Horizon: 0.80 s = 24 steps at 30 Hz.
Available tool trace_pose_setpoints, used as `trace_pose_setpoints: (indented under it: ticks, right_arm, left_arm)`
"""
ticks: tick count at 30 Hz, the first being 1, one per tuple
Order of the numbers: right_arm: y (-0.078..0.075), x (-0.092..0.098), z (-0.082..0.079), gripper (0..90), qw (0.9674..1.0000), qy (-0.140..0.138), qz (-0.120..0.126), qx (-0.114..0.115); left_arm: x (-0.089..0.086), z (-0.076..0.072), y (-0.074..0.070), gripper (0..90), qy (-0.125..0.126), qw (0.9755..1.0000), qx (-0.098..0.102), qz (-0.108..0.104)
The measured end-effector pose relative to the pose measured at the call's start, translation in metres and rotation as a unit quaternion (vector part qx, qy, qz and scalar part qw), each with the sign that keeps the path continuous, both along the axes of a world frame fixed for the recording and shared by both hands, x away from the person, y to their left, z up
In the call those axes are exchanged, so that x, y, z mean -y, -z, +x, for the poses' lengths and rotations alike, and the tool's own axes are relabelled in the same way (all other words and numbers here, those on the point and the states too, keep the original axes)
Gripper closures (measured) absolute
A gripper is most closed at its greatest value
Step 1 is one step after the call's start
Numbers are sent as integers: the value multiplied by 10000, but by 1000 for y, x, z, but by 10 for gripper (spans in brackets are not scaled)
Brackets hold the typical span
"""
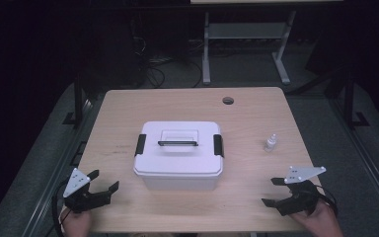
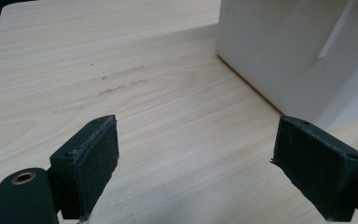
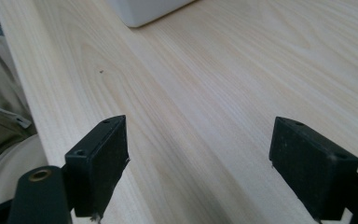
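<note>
Left tool (image 1: 102, 181) and right tool (image 1: 272, 191) both agape, nothing gripped, low at the near desk (image 1: 128, 106) edge.

High view: white lidded box (image 1: 178, 154) mid-desk between them, apart from both; small dropper bottle (image 1: 270, 143), probably, beyond right tool. Left gripper view: pads (image 2: 95, 158) spread wide over bare wood, box wall (image 2: 279, 51) ahead to the right. Right gripper view: pads (image 3: 100, 161) spread, box corner (image 3: 144, 11) far off.

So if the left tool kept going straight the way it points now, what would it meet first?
Probably the white box: in the left gripper view its wall stands ahead and to the right of the open left tool, with bare table between them. Depth is hard to judge, so it might only clip the box's near corner.
</note>
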State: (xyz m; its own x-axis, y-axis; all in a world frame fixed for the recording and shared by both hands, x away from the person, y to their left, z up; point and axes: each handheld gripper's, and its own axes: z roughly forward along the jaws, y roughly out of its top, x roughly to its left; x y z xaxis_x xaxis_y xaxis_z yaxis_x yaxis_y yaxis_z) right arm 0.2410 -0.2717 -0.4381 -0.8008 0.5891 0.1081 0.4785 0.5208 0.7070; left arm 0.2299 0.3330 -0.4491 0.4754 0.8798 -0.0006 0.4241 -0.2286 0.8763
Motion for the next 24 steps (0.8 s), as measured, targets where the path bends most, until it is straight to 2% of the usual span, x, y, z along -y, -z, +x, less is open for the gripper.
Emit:
trace_pose_setpoints:
  ticks: [6, 7, 13, 24]
  right_arm:
    - [-16, -2, 2, 189, 9999, -135, -11, -5]
    - [-21, -4, 3, 186, 9998, -181, -39, 22]
    - [-33, -14, 5, 187, 9994, -317, -65, 77]
    - [-69, -38, 18, 190, 9972, -676, -256, 198]
  left_arm:
    - [-2, 0, 2, 130, -16, 9999, -66, -92]
    - [-3, 1, 3, 131, -6, 9998, -86, -173]
    - [-4, 1, 2, 130, -2, 9998, -57, -215]
    - [-6, 1, 2, 130, 7, 9997, -33, -244]
